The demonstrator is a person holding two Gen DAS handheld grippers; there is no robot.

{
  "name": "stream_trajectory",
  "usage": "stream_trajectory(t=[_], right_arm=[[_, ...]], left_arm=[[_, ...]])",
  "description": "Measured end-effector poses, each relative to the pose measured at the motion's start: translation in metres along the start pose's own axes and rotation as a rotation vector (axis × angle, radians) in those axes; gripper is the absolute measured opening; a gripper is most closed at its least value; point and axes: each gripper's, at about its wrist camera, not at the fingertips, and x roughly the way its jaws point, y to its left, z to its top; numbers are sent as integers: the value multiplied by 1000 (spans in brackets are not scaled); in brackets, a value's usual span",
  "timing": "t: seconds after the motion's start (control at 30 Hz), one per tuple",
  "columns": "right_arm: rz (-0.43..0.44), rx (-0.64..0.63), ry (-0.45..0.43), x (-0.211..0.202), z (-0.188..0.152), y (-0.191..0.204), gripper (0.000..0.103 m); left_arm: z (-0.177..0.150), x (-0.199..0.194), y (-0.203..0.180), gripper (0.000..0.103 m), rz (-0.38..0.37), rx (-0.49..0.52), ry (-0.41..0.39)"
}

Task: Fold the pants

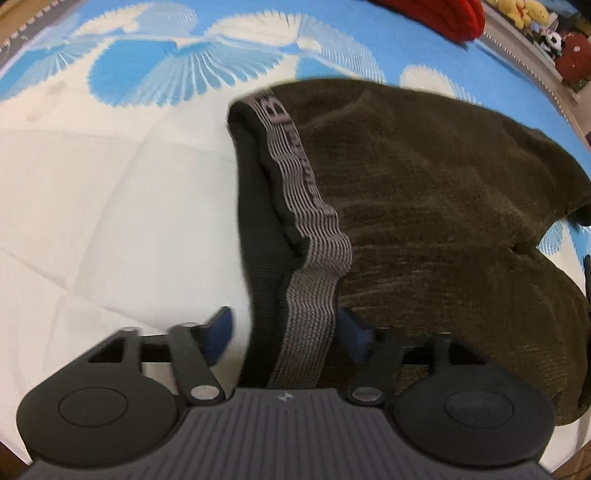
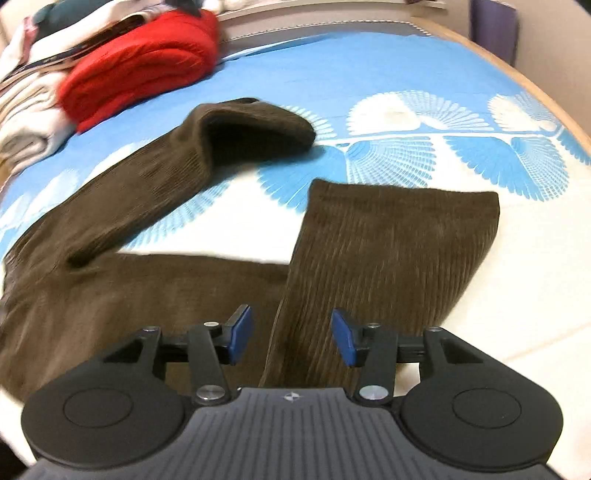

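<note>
Dark brown corduroy pants (image 1: pixel 424 192) lie on a bed with a blue and white cover (image 1: pixel 110 184). In the left wrist view their grey striped waistband (image 1: pixel 310 236) runs down between the blue pads of my left gripper (image 1: pixel 284 332), which is open around it. In the right wrist view the two legs (image 2: pixel 147 192) spread apart; the nearer leg (image 2: pixel 388 251) runs down between the pads of my right gripper (image 2: pixel 291 334), which is open around the leg's edge.
A folded red garment (image 2: pixel 147 62) and a stack of pale folded clothes (image 2: pixel 29 110) lie at the far side of the bed. Soft toys (image 1: pixel 524 14) sit beyond the bed's edge. The wooden bed frame (image 2: pixel 517 74) borders the cover.
</note>
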Motion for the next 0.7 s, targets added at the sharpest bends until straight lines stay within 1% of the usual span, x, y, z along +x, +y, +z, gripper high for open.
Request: stream_trajectory(t=[0.1,0.17,0.23,0.3,0.37,0.43,0.5,0.53,0.57,0.6,0.67,0.7], right_arm=[[-54,-53,22,25,5,11,51],[-91,-83,61,43,5,16,51],[-130,-90,97,59,6,18,51],[-158,-90,126,70,5,16,51],[-178,-97,145,85,3,17,51],[-191,-110,148,88,3,20,49],[-193,-103,139,87,4,21,37],[-179,-89,137,85,4,21,17],[-167,-74,130,81,5,20,4],[-168,-68,114,76,5,19,4],[-169,-43,69,62,6,15,3],[-162,-4,46,52,7,9,3]], left_arm=[[1,14,-8,77,20,32,38],[2,21,-13,78,22,59,57],[0,27,-17,78,23,86,79],[-3,34,-23,78,43,129,101],[-5,36,-29,78,58,174,87],[-6,37,-31,73,53,182,82],[-7,36,-32,60,48,204,69],[-7,34,-33,55,57,218,60],[-8,33,-35,45,62,229,53],[-9,31,-35,38,65,234,46],[-10,26,-35,32,61,236,31],[-11,22,-36,29,61,243,19]])
